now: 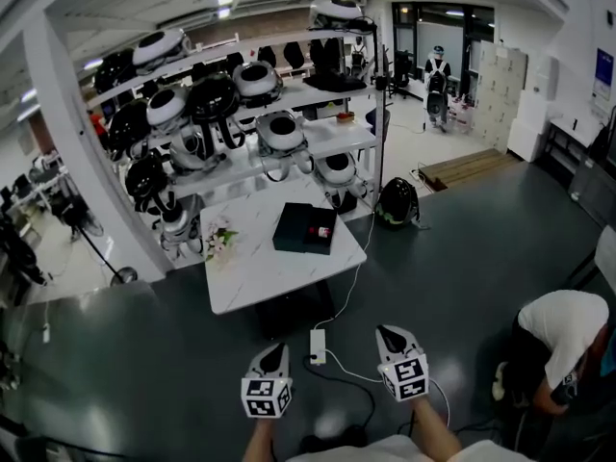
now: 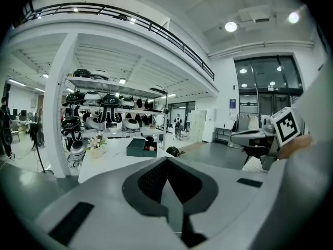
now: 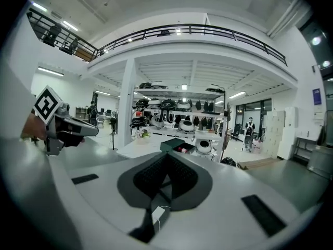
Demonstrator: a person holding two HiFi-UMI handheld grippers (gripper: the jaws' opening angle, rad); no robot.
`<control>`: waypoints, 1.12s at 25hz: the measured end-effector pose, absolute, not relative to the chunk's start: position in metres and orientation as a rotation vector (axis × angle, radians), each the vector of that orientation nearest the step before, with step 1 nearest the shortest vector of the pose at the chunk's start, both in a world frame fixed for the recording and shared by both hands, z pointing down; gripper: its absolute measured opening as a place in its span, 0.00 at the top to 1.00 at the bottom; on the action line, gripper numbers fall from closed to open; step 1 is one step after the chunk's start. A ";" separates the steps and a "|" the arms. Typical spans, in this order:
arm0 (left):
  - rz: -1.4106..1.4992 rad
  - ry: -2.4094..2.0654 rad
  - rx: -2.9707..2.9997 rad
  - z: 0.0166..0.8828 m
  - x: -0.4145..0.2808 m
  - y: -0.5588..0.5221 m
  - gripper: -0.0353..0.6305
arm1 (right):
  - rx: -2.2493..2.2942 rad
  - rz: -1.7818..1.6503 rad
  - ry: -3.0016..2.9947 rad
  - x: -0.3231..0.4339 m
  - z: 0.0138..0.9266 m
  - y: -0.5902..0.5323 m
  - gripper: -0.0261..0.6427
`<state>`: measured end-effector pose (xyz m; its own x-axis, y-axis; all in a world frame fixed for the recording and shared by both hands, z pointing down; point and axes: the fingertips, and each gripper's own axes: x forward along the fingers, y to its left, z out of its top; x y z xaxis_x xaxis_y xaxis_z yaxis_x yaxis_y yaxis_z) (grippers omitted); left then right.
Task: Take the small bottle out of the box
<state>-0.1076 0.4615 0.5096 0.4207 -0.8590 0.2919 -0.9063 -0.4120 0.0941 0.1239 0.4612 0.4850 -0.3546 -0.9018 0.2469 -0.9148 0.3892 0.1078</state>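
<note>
1. The left claw (image 1: 274, 352) and the right claw (image 1: 387, 335), white with marker cubes, both have their jaws pressed together with nothing between them, above the grey floor (image 1: 462, 239).
2. Well ahead of them, the small reddish bottle (image 1: 323, 231) lies inside the open black box (image 1: 298, 225) on the white marble bench (image 1: 255, 272).

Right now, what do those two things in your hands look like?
Both the left gripper and right gripper are pale grey wedges tapering to a dark, ribbed tip. Each carries a white cube with black square markers. No sleeves cover the forearms.
</note>
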 end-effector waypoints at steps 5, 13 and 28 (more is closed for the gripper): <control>0.305 -1.577 2.430 0.509 -0.089 0.457 0.92 | 1.538 0.079 -2.428 0.135 0.490 0.454 0.93; 0.324 -1.613 2.417 0.508 -0.069 0.449 0.92 | 1.509 0.124 -2.446 0.161 0.502 0.445 0.93; 0.333 -1.601 2.395 0.526 -0.053 0.393 0.92 | 1.449 0.136 -2.436 0.160 0.521 0.387 0.93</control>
<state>-0.0530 0.3933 0.5260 0.3731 -0.8712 0.3190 -0.9262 -0.3700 0.0728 0.1600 0.3867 0.5209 -0.4446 -0.8424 0.3044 -0.8711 0.4858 0.0721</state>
